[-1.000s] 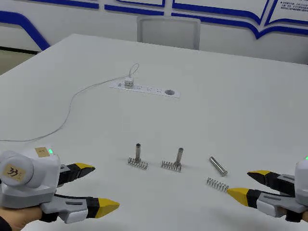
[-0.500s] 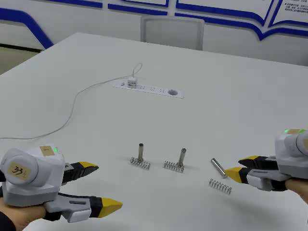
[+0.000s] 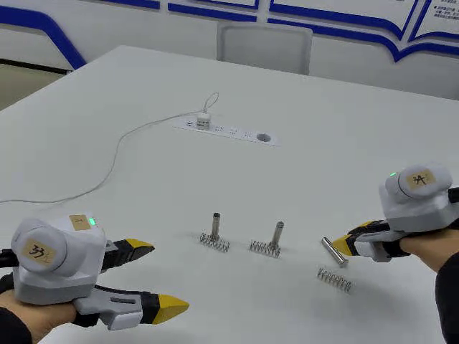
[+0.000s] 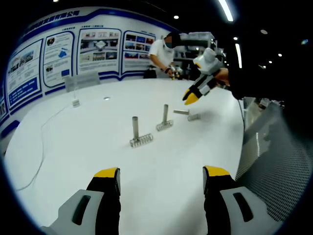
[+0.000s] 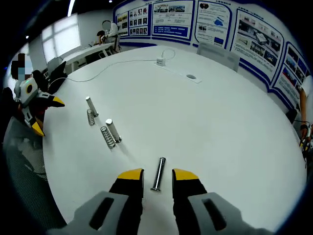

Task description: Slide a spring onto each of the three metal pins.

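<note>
Lying flat, one pin sits between parted tips of the right gripper (touching neither).

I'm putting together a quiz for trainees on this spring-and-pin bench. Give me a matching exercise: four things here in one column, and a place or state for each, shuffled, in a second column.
Column one
1. third metal pin
2. left upright pin
3. left hand-held gripper
4. white cable

Column two
A. jaws wide apart
B. standing, with a spring lying at its base
C. runs to the socket strip in the table
D. lying flat, one end between the jaw tips of the right hand-held gripper

Pairs: 1-D, 2-B, 3-A, 4-C
</note>
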